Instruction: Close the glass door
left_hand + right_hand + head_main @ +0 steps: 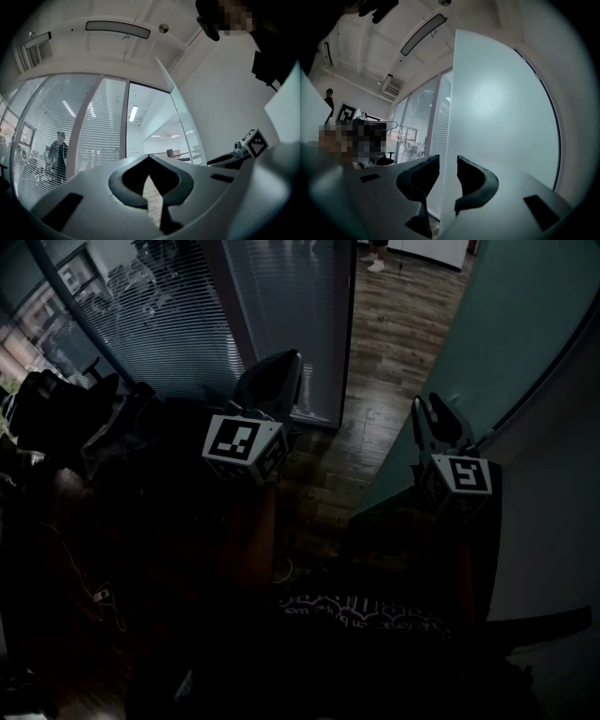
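- Gripped the upright free edge of the glass door (501,103) with the right gripper (447,161), one jaw on each face of the pane.
- Filled nearly everything to the right of and above those jaws with the door's pale panel.
- Held the left gripper (149,158) with its jaws together at the tips and nothing between them; showed only a sliver of wooden floor (394,343) through the gap lower down.
- Carried a marker cube (242,448) just behind the left jaws and another (466,474) just behind the right ones.
- Aimed the left gripper at the open doorway (143,126), apart from the door, which stood swung open to that gripper's right.
- Stood to the left of the doorway, beyond the left gripper: a glass wall with lowered blinds (47,122).
- Showed a person (58,154) dimly behind those blinds, far to the left of the jaws.
- Hung high above the left gripper: a long ceiling light (117,29).
- Ran ahead of both grippers through the doorway: the wooden floor, with a person's light shoes (375,265) at its far end.
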Demonstrator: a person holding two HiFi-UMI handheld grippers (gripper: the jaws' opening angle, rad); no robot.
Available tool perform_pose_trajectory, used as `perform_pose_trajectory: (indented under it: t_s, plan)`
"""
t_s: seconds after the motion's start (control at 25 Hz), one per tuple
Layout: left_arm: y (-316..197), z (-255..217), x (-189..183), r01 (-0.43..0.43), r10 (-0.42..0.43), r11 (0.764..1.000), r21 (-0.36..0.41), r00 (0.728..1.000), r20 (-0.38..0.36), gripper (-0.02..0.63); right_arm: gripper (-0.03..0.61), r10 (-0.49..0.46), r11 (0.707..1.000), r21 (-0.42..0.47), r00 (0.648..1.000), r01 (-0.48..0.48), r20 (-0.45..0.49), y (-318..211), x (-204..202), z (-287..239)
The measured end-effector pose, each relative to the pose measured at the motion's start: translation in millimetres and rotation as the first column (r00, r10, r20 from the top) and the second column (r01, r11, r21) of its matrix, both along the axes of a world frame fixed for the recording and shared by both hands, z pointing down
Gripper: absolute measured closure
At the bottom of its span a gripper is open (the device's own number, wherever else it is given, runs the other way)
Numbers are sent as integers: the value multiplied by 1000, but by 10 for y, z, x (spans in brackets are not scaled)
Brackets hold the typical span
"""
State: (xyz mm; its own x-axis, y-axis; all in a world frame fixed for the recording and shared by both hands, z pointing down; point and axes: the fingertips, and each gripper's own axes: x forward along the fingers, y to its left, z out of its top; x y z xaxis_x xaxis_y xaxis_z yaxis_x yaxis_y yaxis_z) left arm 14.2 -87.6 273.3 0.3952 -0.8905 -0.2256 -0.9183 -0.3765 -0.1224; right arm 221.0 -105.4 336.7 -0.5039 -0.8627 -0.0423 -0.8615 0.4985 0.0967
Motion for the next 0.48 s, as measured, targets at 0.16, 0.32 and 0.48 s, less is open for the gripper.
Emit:
perform_pose_trajectory:
  t_s: [0.16,0.32,0.48]
  plan:
    - [-235,-186,-71,43,-43,999,-2,999,-2,612,468,-65,998,-13,998,65,-15,-318,-184,-133]
    - [-306,-179,-144,78,-78,997,-4,997,-5,612,468,-106,994,-19,994,106,-26,-490,-303,-129]
    - [-383,-165,-281,103,-103,995,-8,995,-12,612,468,-123,992,-19,992,123,-27,-655,-433,-153]
